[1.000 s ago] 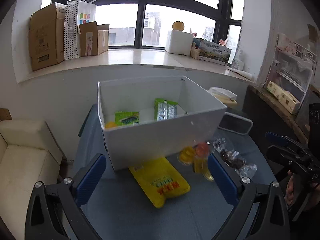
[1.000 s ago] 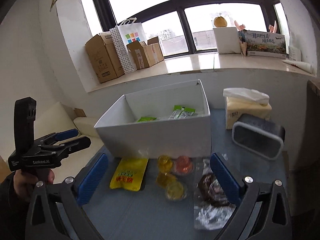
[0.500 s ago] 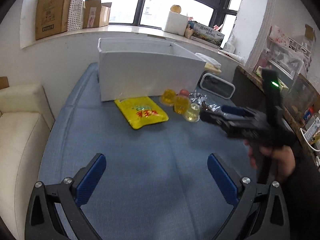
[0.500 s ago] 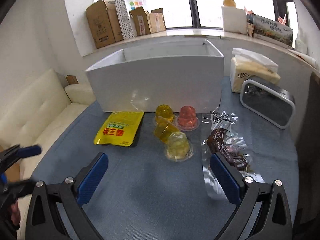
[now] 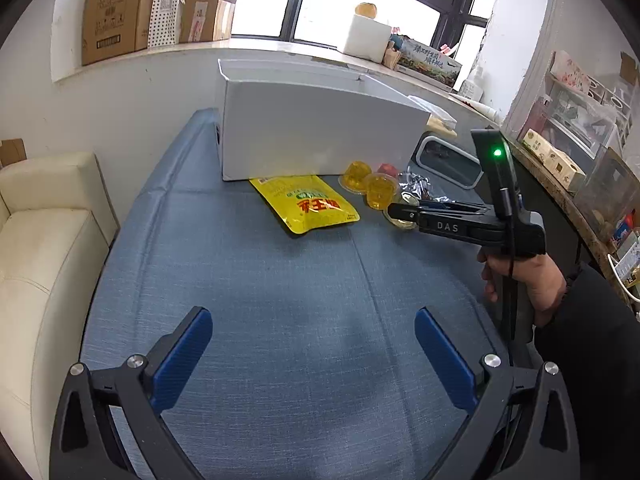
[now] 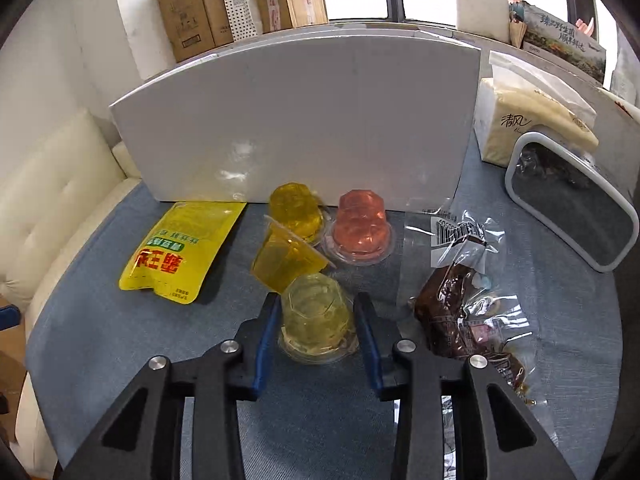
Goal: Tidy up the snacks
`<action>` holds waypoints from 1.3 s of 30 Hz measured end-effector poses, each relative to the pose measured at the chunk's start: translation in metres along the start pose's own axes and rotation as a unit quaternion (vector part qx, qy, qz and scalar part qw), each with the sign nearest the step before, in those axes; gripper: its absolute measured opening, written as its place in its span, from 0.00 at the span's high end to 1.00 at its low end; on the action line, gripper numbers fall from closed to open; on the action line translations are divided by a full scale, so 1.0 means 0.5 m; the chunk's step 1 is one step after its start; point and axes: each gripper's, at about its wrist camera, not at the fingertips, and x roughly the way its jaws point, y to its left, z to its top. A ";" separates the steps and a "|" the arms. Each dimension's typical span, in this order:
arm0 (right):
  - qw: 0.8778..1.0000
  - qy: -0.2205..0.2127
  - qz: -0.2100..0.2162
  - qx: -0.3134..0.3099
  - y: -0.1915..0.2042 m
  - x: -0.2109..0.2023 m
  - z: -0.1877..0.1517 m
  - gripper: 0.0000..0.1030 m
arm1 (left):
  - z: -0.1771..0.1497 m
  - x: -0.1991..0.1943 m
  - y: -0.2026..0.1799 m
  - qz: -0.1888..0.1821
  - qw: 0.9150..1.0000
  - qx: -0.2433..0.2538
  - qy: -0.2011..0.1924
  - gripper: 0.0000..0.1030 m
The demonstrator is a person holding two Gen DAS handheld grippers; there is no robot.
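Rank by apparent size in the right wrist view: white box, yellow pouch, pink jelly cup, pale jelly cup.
1. White box
2. Yellow pouch
3. Pale jelly cup and pink jelly cup: alike; the pale one sits nearer the camera, so unranked.

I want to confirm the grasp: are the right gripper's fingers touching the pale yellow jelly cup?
Touching. In the right wrist view both blue fingers press against the sides of the pale yellow jelly cup, with no gap visible on either side.

The right gripper (image 6: 316,312) now sits low on the table, its jaws closed from wide open onto the pale jelly cup (image 6: 316,316). The left gripper (image 5: 312,344) has pulled back from the white box (image 5: 320,136).
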 end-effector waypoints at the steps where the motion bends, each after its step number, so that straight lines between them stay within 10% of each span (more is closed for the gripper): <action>1: 1.000 -0.002 0.001 -0.004 0.002 -0.005 -0.003 0.61 | 0.001 0.004 -0.003 -0.001 1.000 0.000 0.001 0.00; 29: 0.995 -0.075 0.010 0.060 -0.038 -0.306 -0.181 0.61 | 0.197 0.346 -0.199 0.015 0.999 0.027 0.034 0.00; 30: 0.995 -0.074 0.011 0.062 -0.041 -0.309 -0.187 0.61 | 0.200 0.355 -0.198 0.019 0.999 0.027 0.031 0.03; 34: 0.994 -0.076 0.012 0.073 -0.052 -0.311 -0.202 0.61 | 0.205 0.376 -0.188 0.013 0.999 0.016 0.041 0.64; 39: 0.994 -0.078 0.015 0.077 -0.055 -0.307 -0.206 0.61 | 0.198 0.358 -0.196 0.001 0.999 0.040 0.031 0.63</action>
